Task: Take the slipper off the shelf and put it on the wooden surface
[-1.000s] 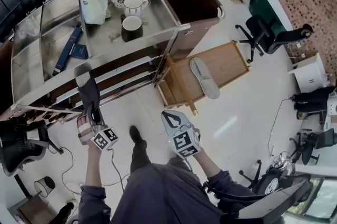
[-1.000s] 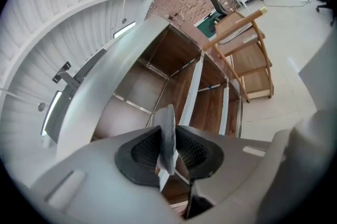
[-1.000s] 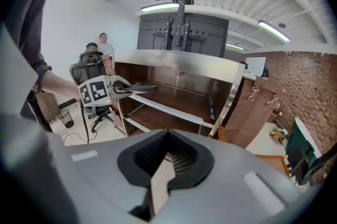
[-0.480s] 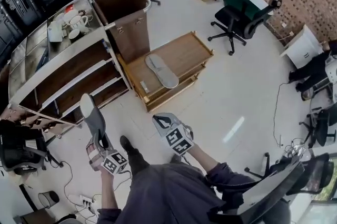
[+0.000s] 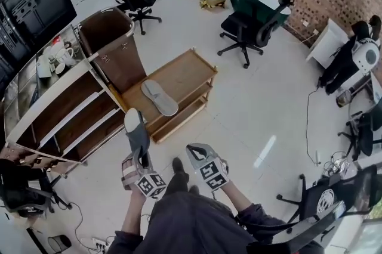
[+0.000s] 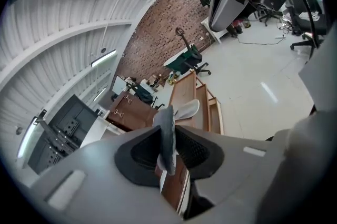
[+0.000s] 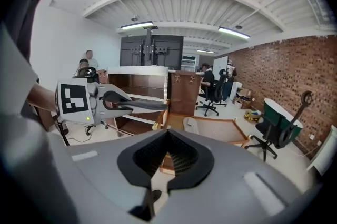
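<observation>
In the head view, the left hand-held gripper (image 5: pixel 141 154) is clamped on one end of a grey slipper (image 5: pixel 136 129). The slipper sticks out past the jaws toward the counter (image 5: pixel 182 71) — in the air, just short of the counter's near edge and not yet over it. A second slipper (image 5: pixel 159 98) lies flat on the counter top. The shelf (image 5: pixel 59 110) stands at the counter's left. The right hand-held gripper (image 5: pixel 194 151) also hangs short of the counter, carrying nothing.

In the left gripper view we see the slipper (image 6: pixel 167 139) edge-on, pinched across its thin sole between the two jaws. The counter and the second slipper lie beyond it.

In the right gripper view the jaws meet at their tips with nothing between them. The counter lies ahead, and the left hand-held gripper holds its slipper level, off the counter's left side.

We judge the slipper light and soft — a thin sole that would flex or droop rather than slide out, and hardly fragile. A hold across the sole at one end, as here, looks enough. The free end may sag, so it likely wants lowering flat onto the counter before the jaws let go.
</observation>
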Available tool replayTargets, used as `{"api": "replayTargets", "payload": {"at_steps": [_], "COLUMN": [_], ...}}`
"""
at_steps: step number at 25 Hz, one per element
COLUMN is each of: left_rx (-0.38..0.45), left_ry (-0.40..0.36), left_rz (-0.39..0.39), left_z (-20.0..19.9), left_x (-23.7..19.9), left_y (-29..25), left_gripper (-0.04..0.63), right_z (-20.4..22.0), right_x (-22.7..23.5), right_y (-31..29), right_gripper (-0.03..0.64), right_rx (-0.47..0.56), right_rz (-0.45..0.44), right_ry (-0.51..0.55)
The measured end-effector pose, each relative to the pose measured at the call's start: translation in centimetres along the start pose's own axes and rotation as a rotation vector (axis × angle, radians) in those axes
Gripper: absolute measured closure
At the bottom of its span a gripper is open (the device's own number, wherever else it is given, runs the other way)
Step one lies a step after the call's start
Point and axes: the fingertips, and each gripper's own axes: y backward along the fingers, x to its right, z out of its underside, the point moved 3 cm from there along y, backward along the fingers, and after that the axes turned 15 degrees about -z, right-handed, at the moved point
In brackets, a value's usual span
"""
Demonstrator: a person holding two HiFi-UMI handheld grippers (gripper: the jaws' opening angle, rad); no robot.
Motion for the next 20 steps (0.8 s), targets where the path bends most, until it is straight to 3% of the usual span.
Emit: {"api": "replayTargets", "payload": {"at_steps": [4,10,16,20], "left_rx": [0.038,0.022,-0.019,-0.024], "left_ry": [0.003,-0.007,-0.009,-0.054], "left_rz": [0.060,0.118,0.203,0.253], "left_z": [-4.8,-9.7,-14.2,-16.5], "left_x": [2.9,6.8,9.6,12.5], "left_y": [-4.8,-15.8,-26.8,-33.8], "left_gripper": [0.499,0.499,0.497,0.497], "right_z": [1.0,1.7,-1.9,-3.1], "right_x": [4.9,14.8,23.2,28.2], "right_y": [0.8,-3.0,-5.8,-6.6], "right_gripper": [0.614,0.615,0.614,0.615], "right_rx": [-0.003,-0.071,-0.141,-0.152], "right_rz": [0.048,0.019,-0.005,0.015], "right_ry": [-0.040,-0.044,-0.042,-0.066]}}
